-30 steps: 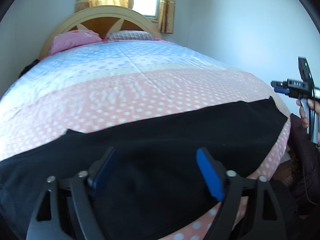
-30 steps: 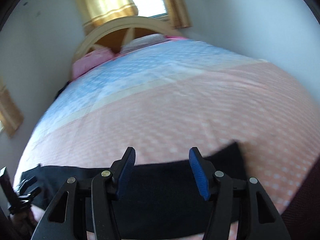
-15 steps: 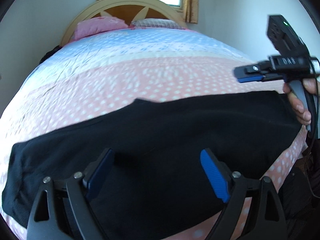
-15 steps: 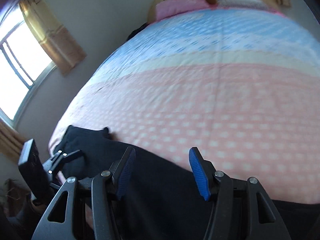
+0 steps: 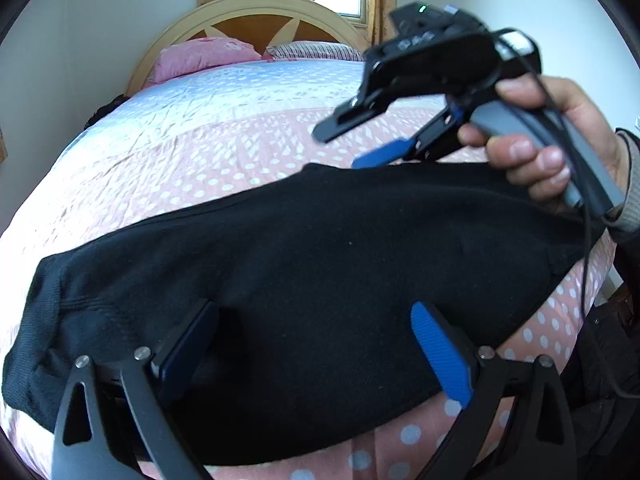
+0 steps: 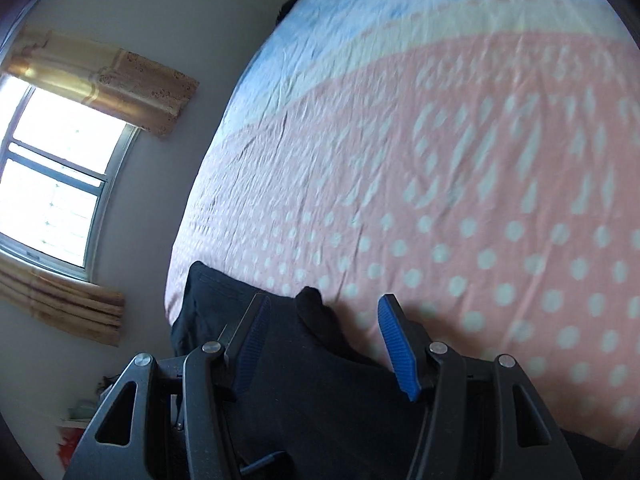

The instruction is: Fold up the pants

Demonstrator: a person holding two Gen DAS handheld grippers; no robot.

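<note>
The black pants (image 5: 320,248) lie spread flat, left to right, across the foot of the pink dotted bed (image 5: 224,152). In the left wrist view my left gripper (image 5: 316,344) hovers open just over their near half, nothing between its blue pads. A hand holds my right gripper (image 5: 356,140) open above the pants' far edge at the upper right. In the right wrist view the right gripper (image 6: 326,344) stands open over the black pants (image 6: 340,412), with a small folded corner (image 6: 316,308) of cloth between its fingers' lines.
A pink pillow (image 5: 204,54) and a striped pillow (image 5: 316,50) rest against the wooden headboard (image 5: 256,8). A curtained window (image 6: 52,184) is in the left wall. The bedspread (image 6: 460,140) beyond the pants is bare. A dark sleeve (image 5: 624,264) is at the right.
The right gripper has swung in from the far right, over the pants' far edge, its view turning toward the left wall. The left gripper has moved in over the pants.
</note>
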